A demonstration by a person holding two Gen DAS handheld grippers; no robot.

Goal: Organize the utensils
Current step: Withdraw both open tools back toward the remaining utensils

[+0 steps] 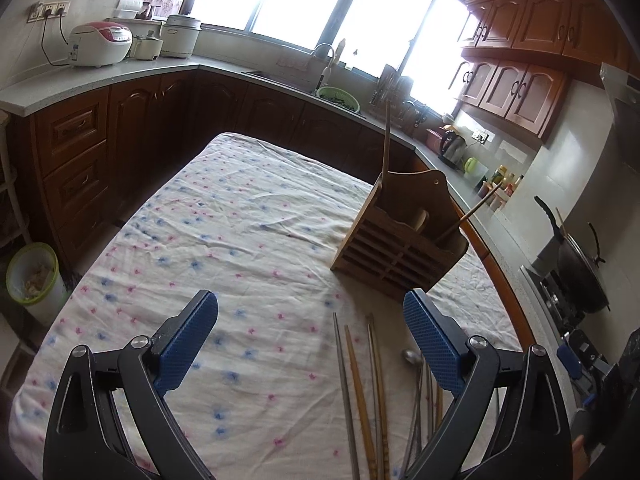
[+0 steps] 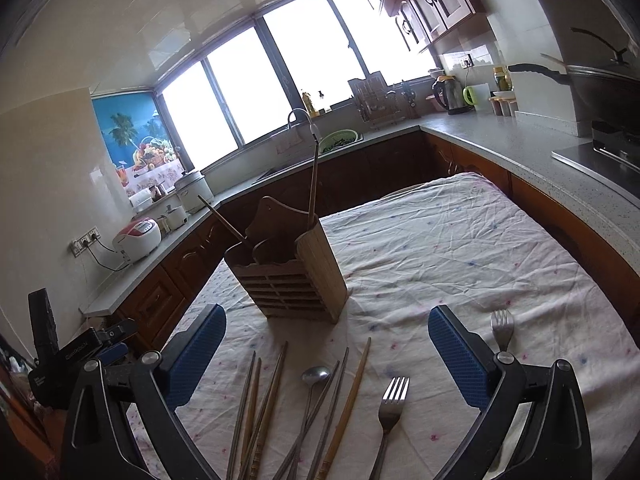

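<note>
Both grippers [image 1: 310, 312] [image 2: 327, 326] gape above chopsticks [image 2: 256, 408] near holder [image 2: 292, 272].

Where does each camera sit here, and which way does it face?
Left wrist: on the left tool, looking down the table toward the sink corner; its blue pads show, open, with the holder ahead to the right.
Right wrist: on the right tool, facing the holder and window; its open pads show, with the left tool at the left edge.
Shared: holder, chopsticks, spoon, tablecloth.

Left tool [image 1: 310, 316] and right tool [image 2: 326, 330] both wide apart, empty.
</note>
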